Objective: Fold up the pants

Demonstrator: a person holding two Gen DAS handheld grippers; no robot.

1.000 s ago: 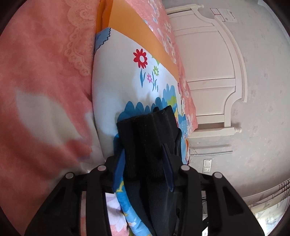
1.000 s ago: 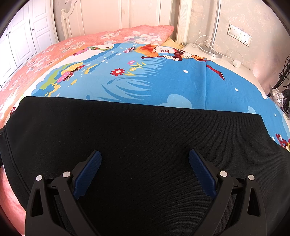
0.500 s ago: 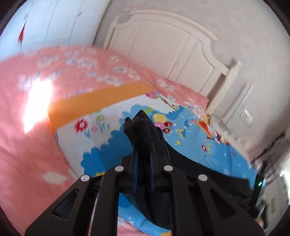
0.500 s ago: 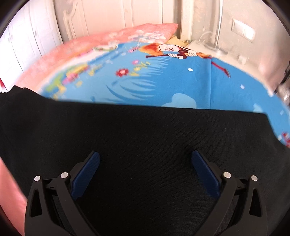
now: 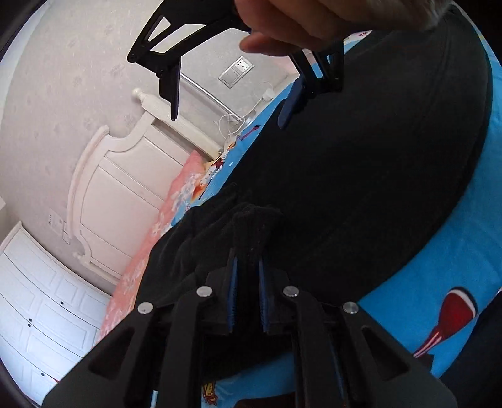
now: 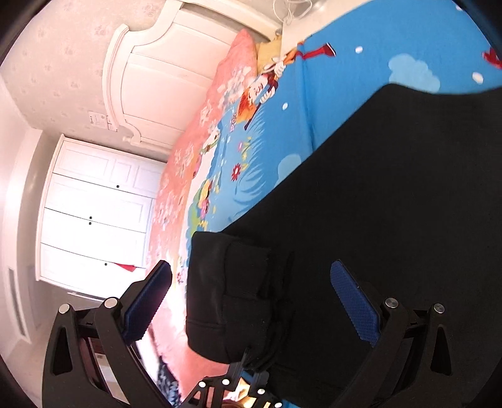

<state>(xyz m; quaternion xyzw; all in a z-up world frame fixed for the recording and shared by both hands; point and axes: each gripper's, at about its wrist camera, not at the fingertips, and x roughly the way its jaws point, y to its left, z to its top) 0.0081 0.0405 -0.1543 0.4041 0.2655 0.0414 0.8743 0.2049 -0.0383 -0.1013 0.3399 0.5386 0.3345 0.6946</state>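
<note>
Black fabric pants (image 5: pixel 360 175): far hem runs past the right edge in both wrist views. Bunched fold between the blue pads of the left gripper (image 5: pixel 248 282); layer count indeterminable. Bare hand (image 5: pixel 307 22) on the black right gripper (image 5: pixel 229 94) cropped by the top edge. Blue cartoon-print bedsheet (image 6: pixel 345 78) largely covered by the pants.

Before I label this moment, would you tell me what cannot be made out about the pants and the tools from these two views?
- Pants: the full outline; both views cut it off at the frame edges, and the uniform black hides the fold layers.
- Left tool: how much fabric it pinches; bunched cloth covers its fingertips.
- Right tool: whether it touches the pants; it is open above them, depth unclear.
- Hand: cut off by the left view's top edge.
</note>
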